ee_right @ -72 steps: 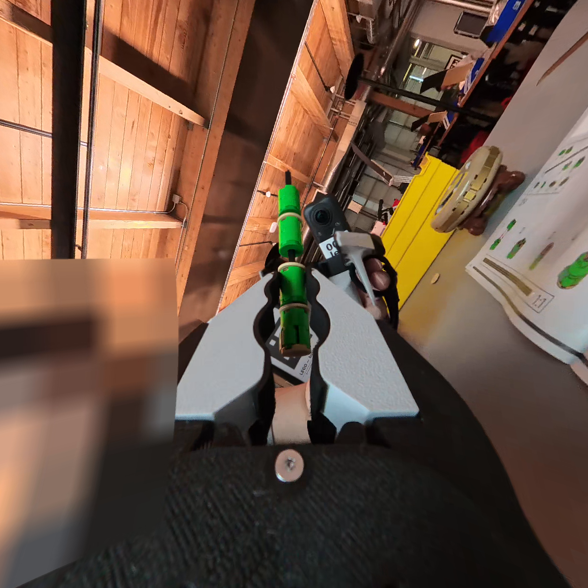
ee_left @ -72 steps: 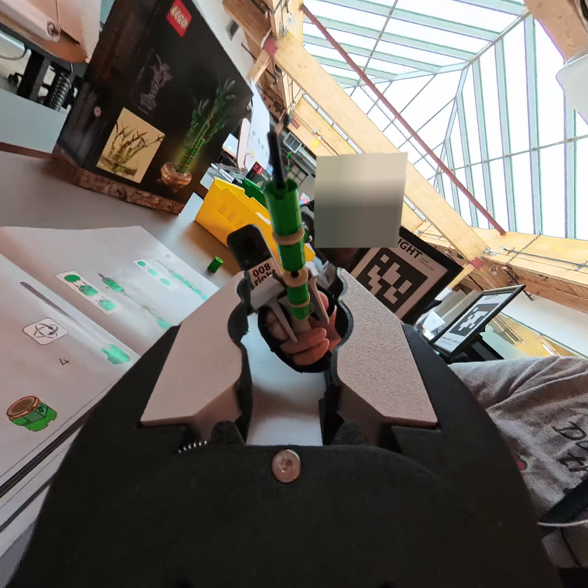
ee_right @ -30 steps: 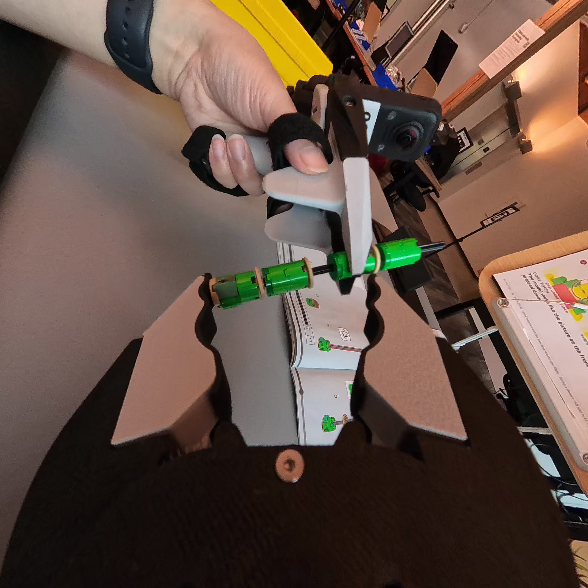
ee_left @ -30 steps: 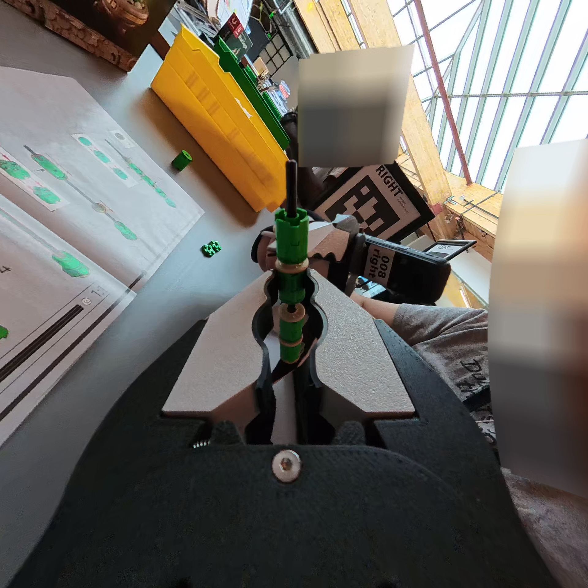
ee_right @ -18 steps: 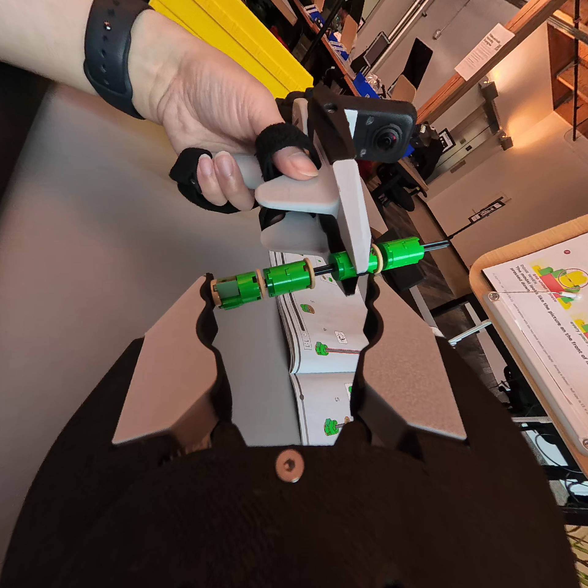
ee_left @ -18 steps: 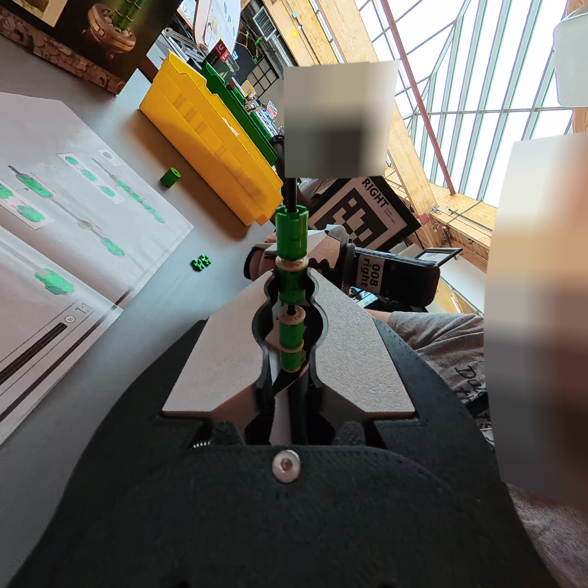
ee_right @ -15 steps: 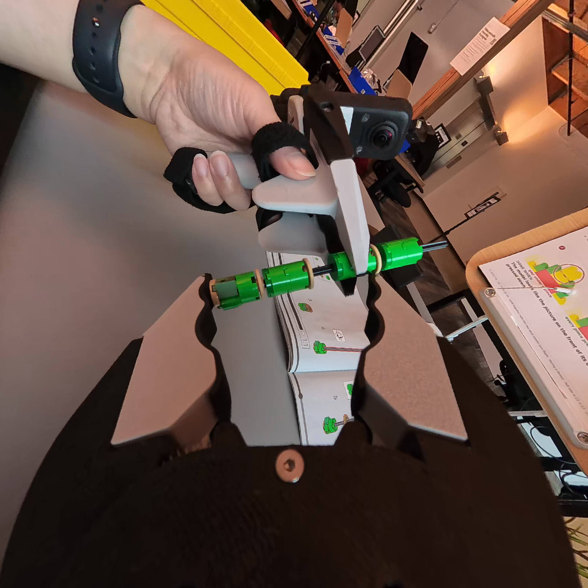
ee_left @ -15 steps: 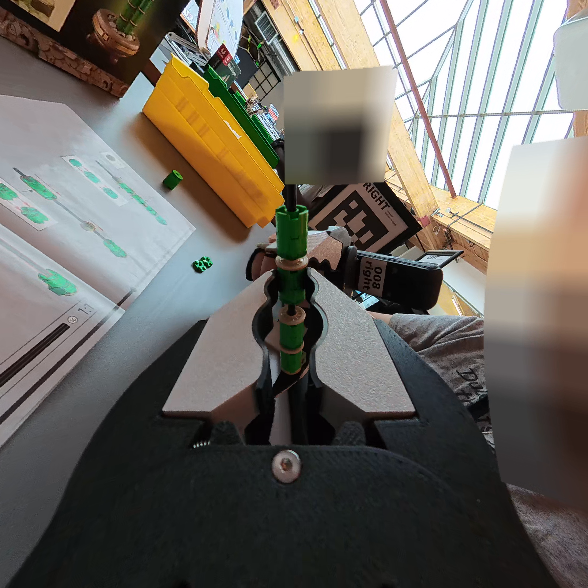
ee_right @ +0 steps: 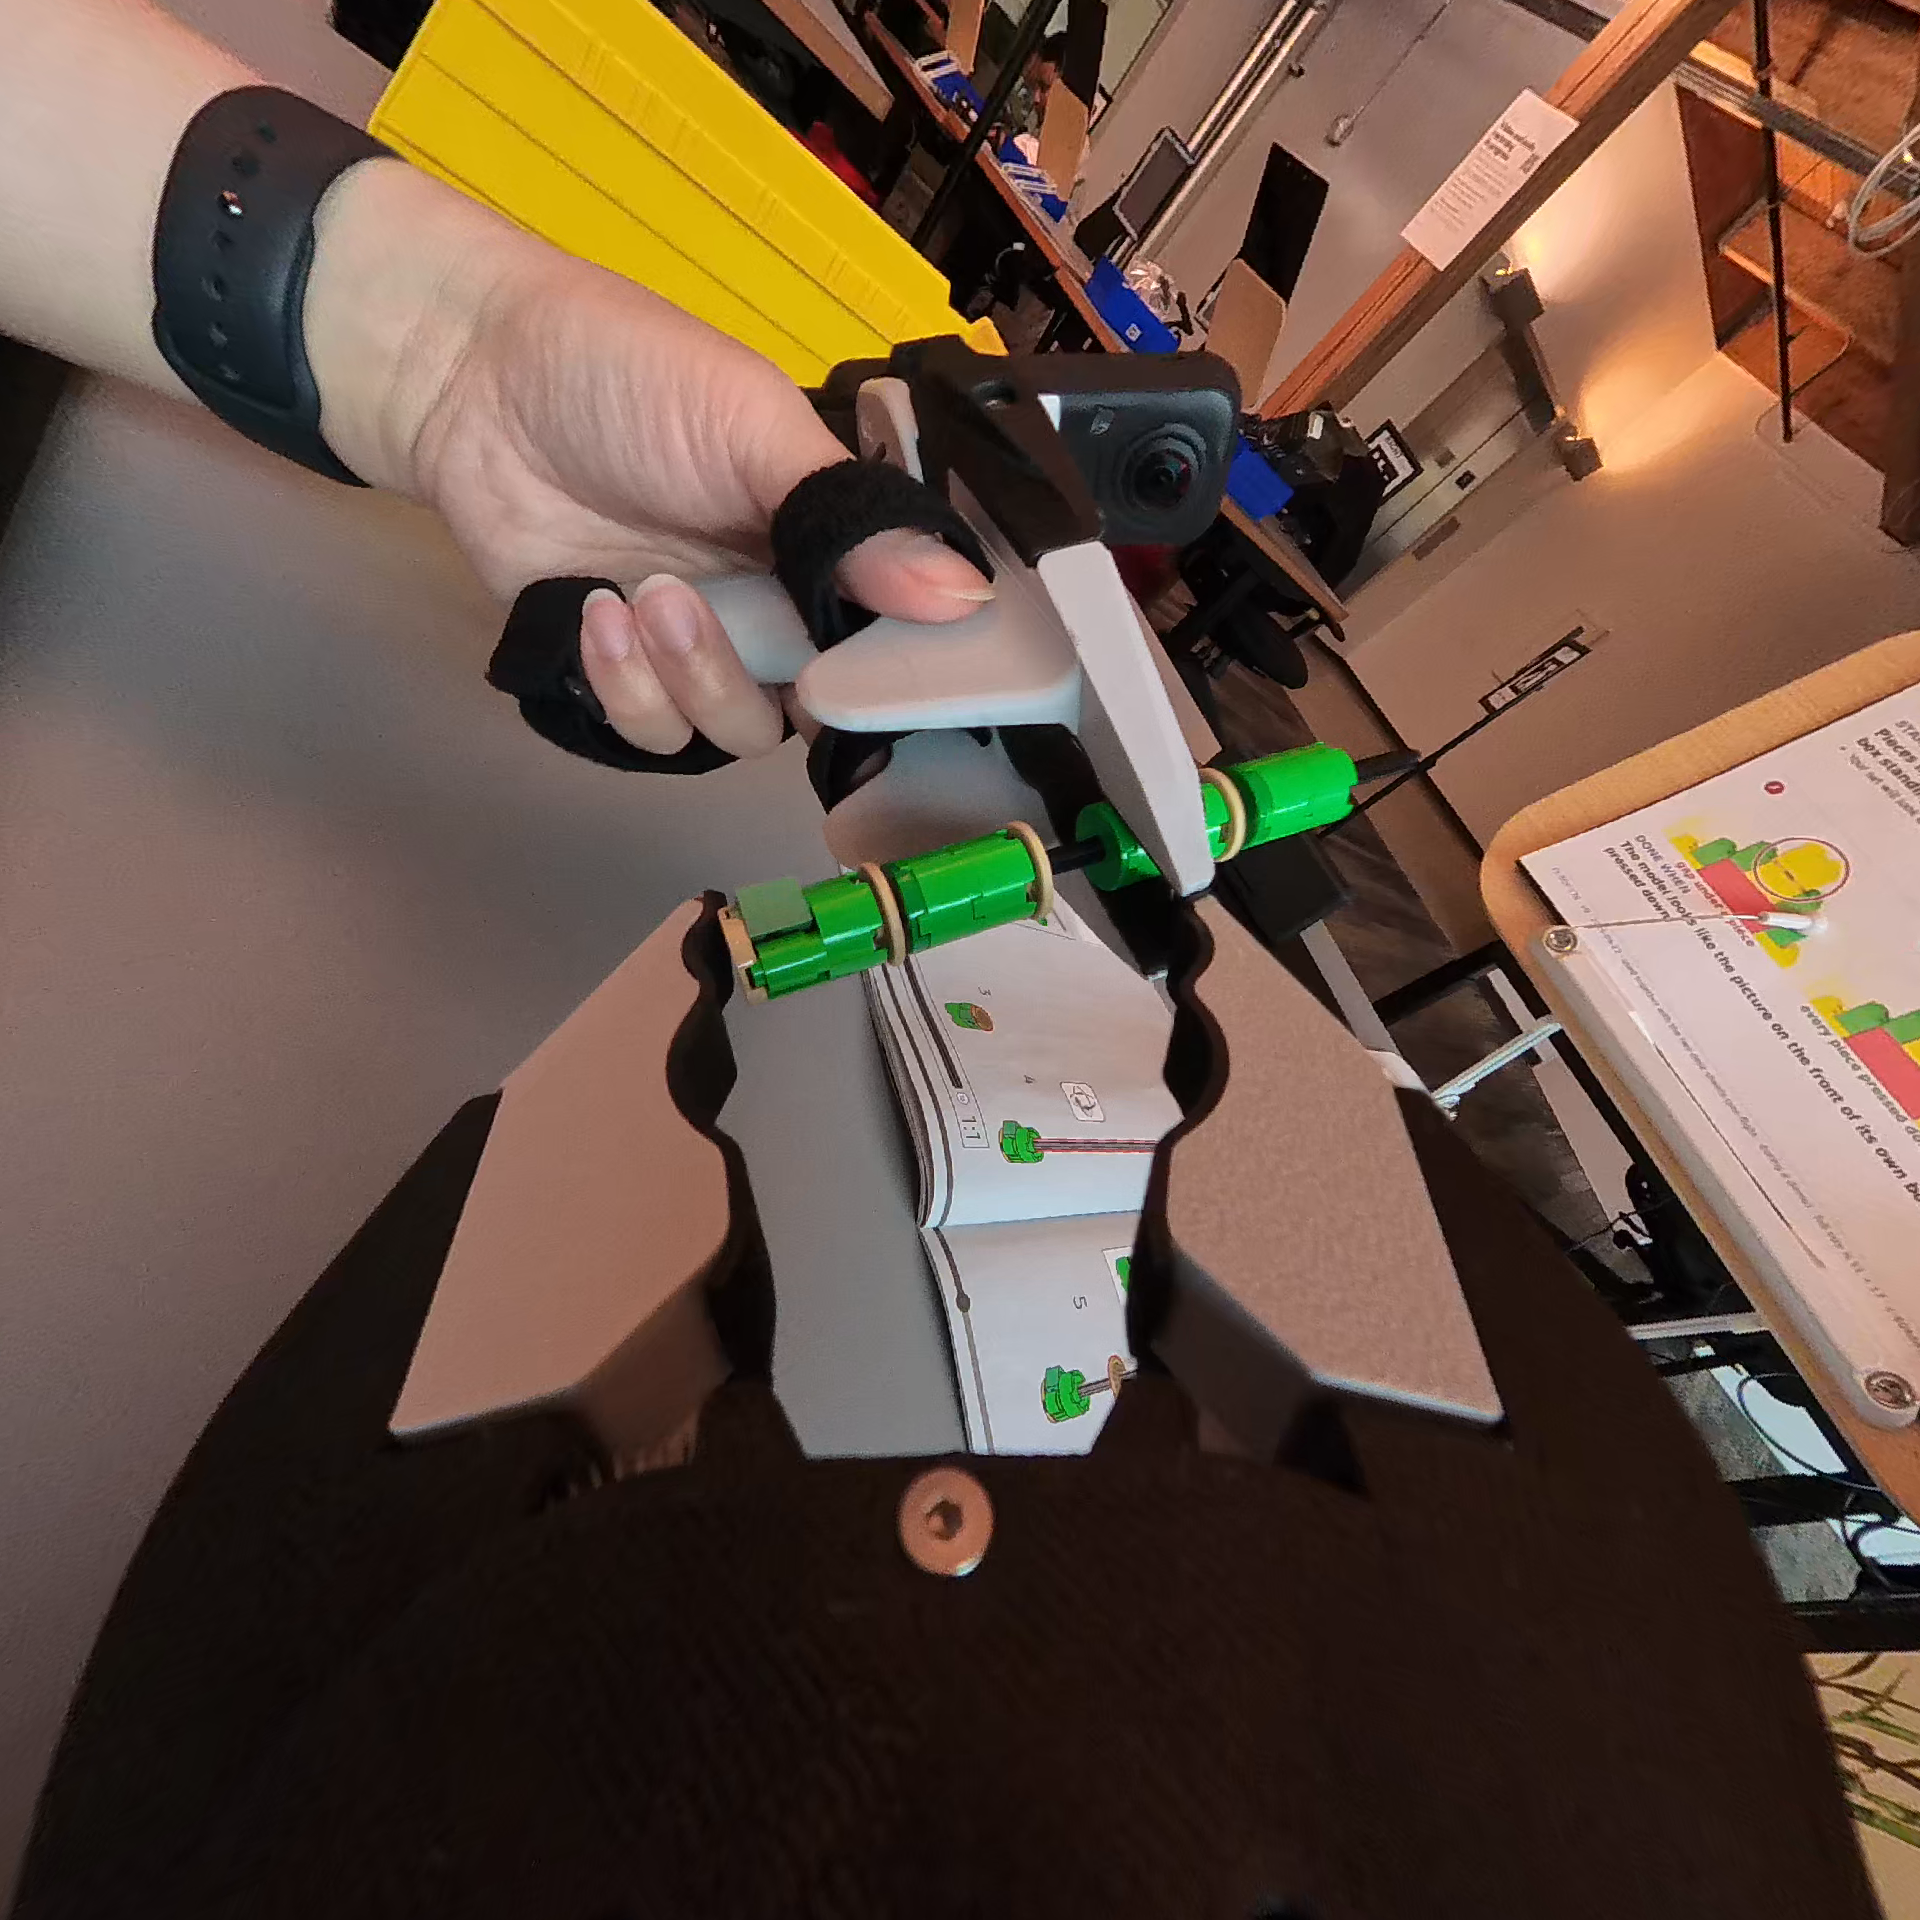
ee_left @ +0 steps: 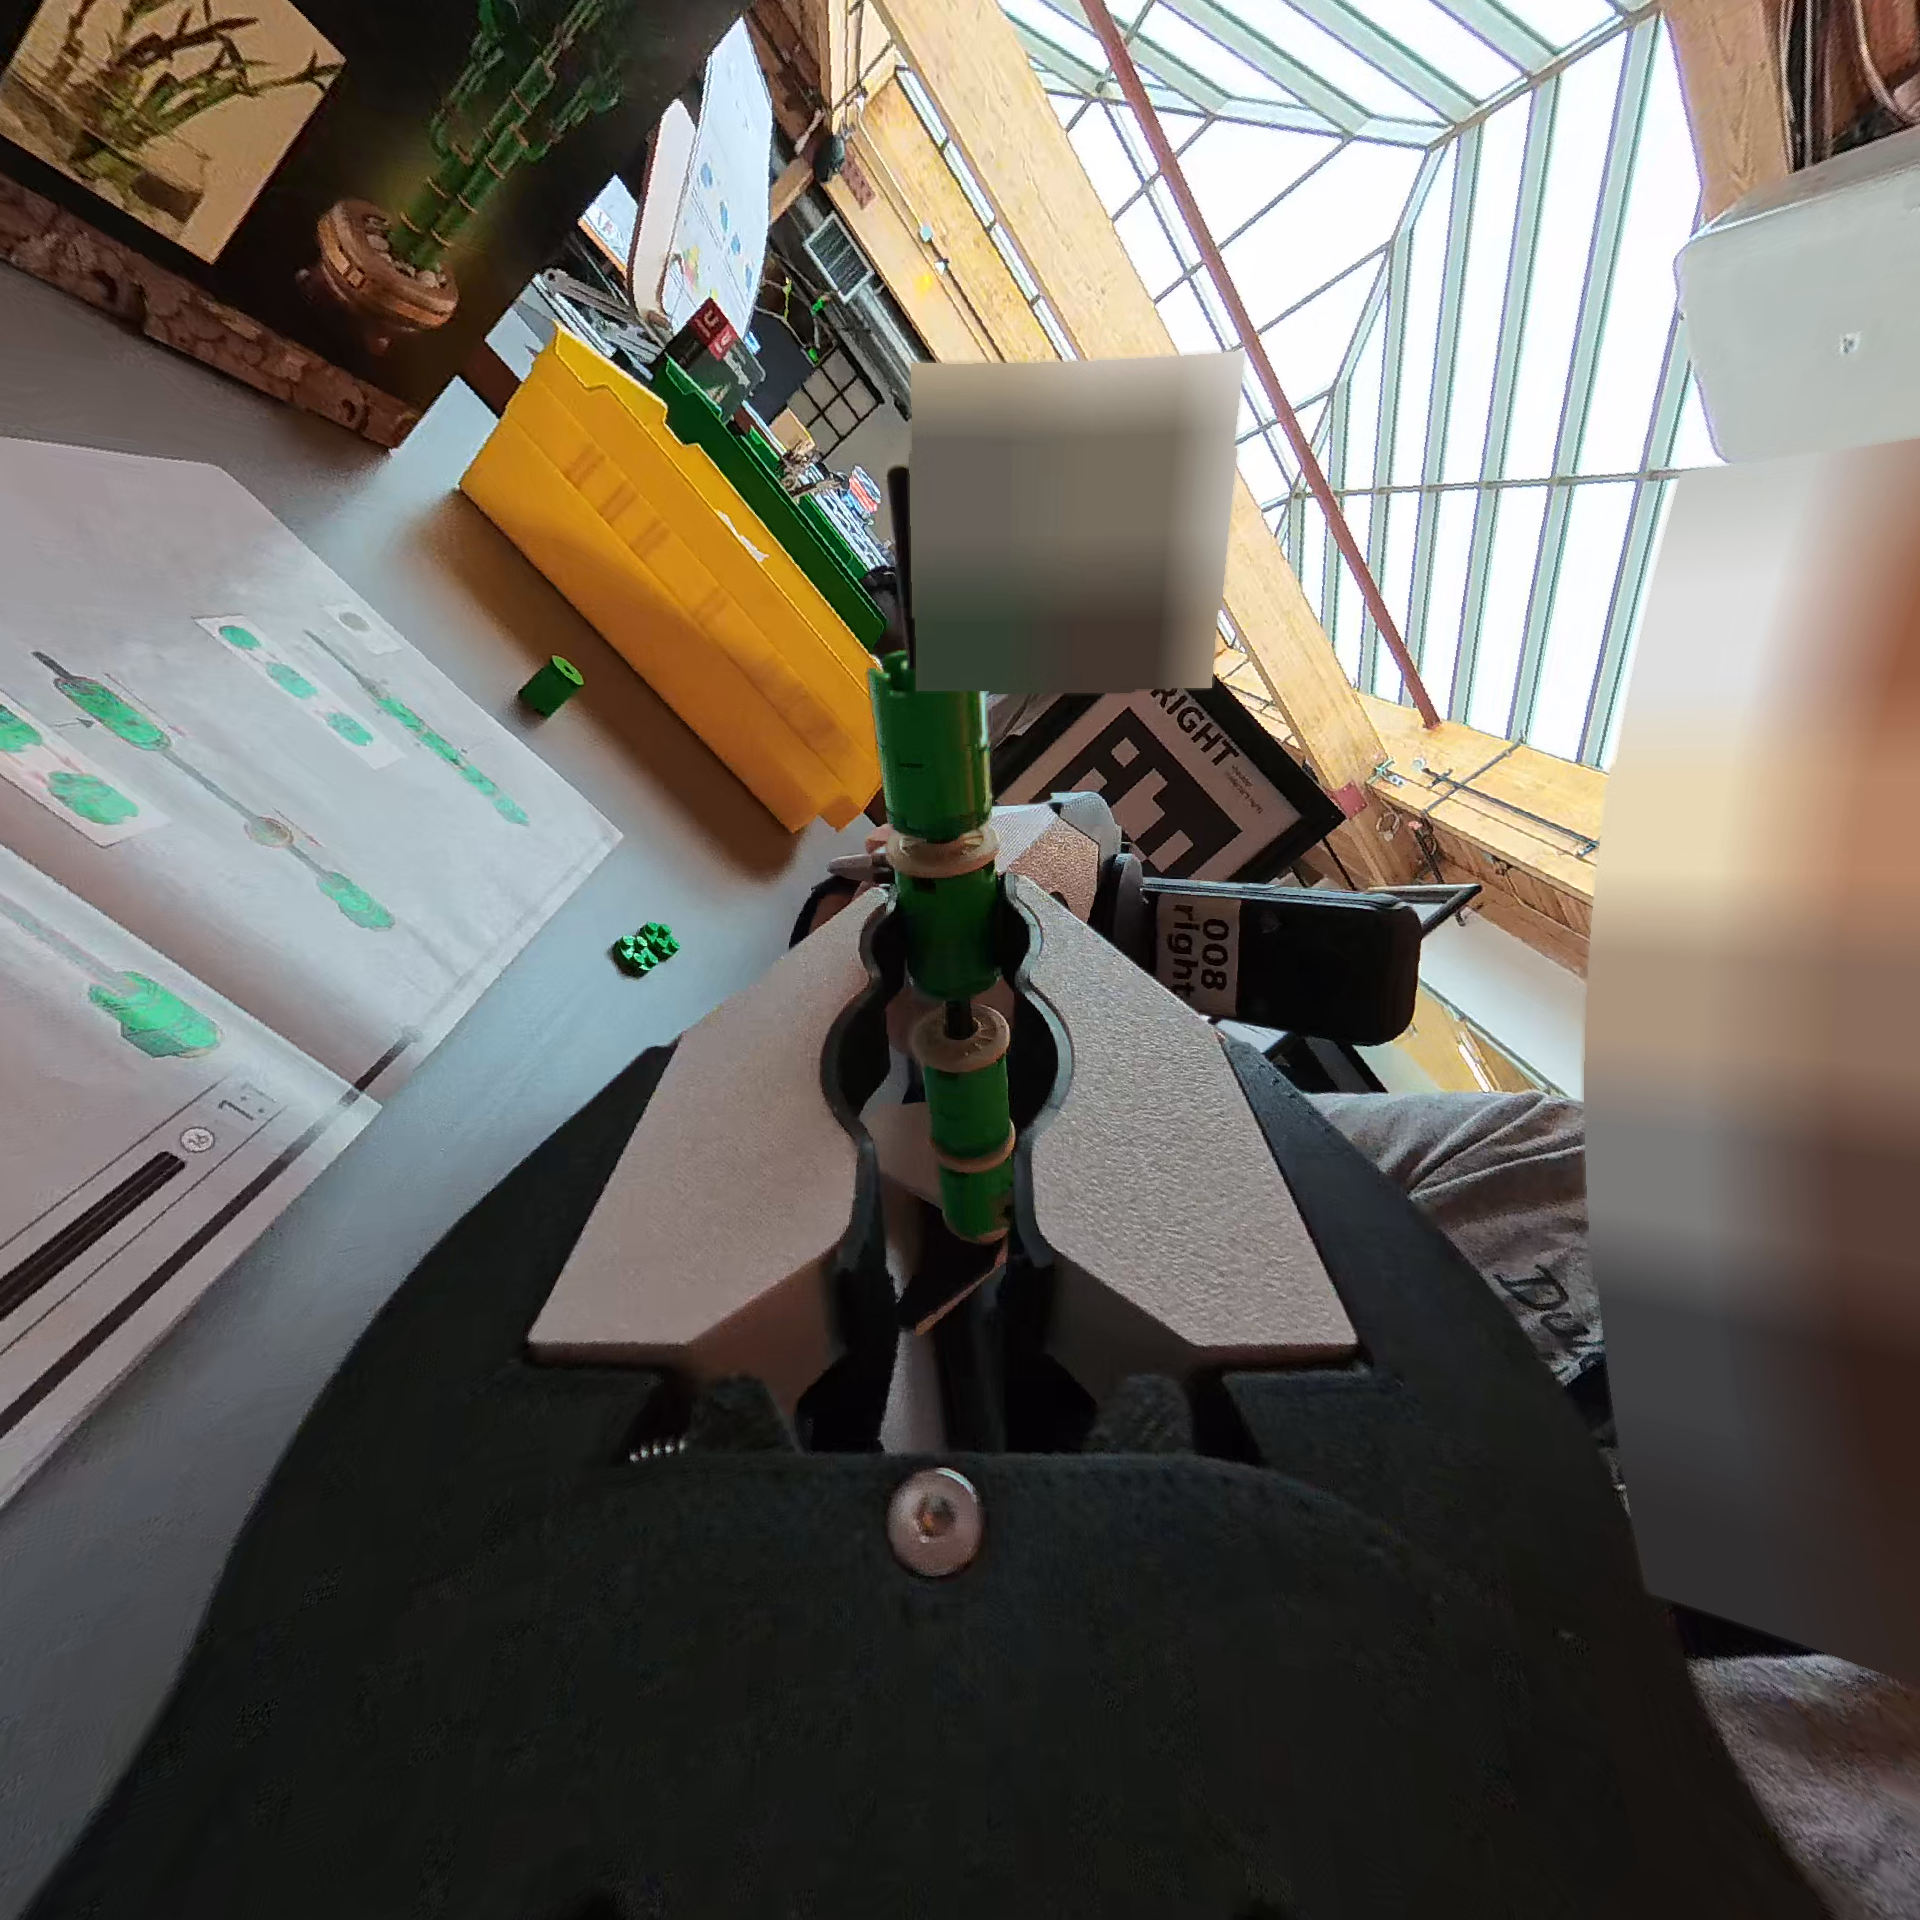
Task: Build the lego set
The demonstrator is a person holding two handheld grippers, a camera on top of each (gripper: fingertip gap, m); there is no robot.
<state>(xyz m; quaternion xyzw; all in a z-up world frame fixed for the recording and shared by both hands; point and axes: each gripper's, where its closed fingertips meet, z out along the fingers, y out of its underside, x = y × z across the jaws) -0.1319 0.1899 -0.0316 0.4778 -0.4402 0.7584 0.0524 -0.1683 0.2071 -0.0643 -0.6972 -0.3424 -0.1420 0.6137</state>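
Left gripper (ee_left: 943, 925) closed on a green bamboo stalk (ee_left: 940, 904), a row of green segments with tan rings threaded on a black rod; grip taken near the fingertips on one green segment, with the lower segments lying in the gap between the grey fingers (ee_left: 727, 1122) and the longest segment and bare rod projecting beyond the tips. Same stalk (ee_right: 935, 899) seen crosswise from the right wrist view, just beyond the tips of the right gripper (ee_right: 940, 971), whose fingers stand wide apart and hold nothing. Hand (ee_right: 582, 457) with a dark wristband wrapped around the left gripper's handle. On the grey table (ee_left: 312, 1351), an open instruction booklet (ee_left: 208, 790), a small green cylinder piece (ee_left: 551, 684) and a small green studded piece (ee_left: 645, 948) lying loose between booklet and yellow bin (ee_left: 665, 582). Dark set box (ee_left: 312, 156) standing behind the booklet, at the table's far side.
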